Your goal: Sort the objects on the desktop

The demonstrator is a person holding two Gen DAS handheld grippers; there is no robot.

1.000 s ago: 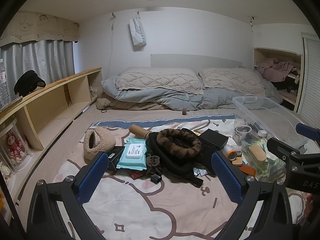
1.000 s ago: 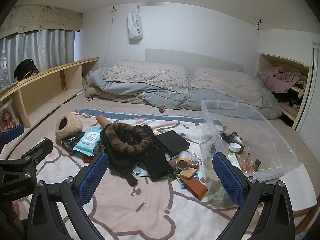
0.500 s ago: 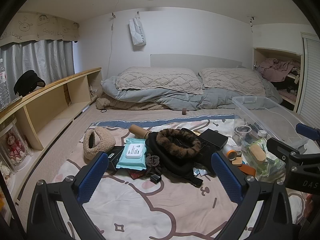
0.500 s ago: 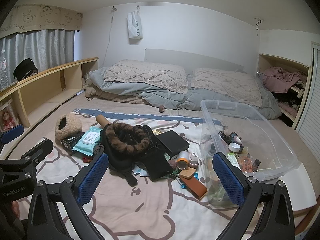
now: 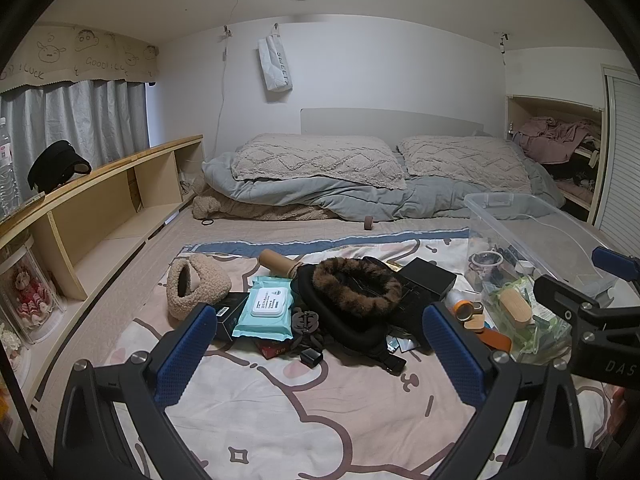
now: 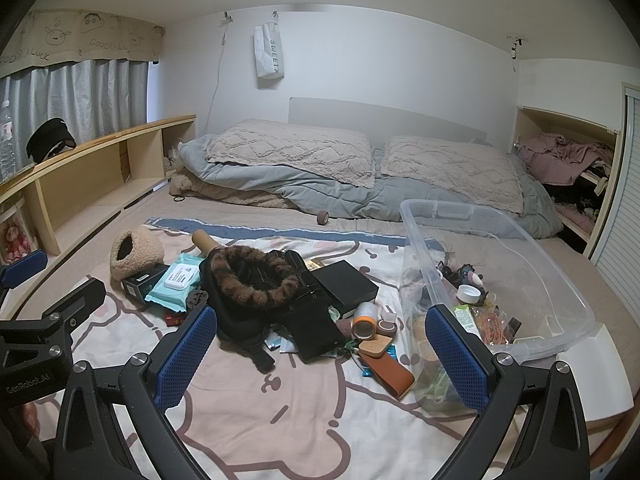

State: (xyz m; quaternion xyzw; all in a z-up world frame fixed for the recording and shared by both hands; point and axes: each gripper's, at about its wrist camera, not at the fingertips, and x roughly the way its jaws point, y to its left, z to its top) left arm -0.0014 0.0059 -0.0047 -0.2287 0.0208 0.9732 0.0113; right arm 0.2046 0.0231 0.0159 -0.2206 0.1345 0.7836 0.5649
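Both the left gripper [image 5: 316, 354] and right gripper [image 6: 320, 354] are held apart, empty. The white lid [image 6: 592, 364] at 4 o'clock is shown only by the right view; the clear bin [image 6: 552, 280] contents are blurred.

Barely any change is seen here: the view from the right gripper [image 6: 320, 354] is nudged a hair leftward, nothing on the blanket [image 6: 280, 408] is shifted.

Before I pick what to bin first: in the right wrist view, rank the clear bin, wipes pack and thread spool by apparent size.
1. Clear bin
2. Wipes pack
3. Thread spool
The spool lies nearer the camera, yet looks smaller than the pack.
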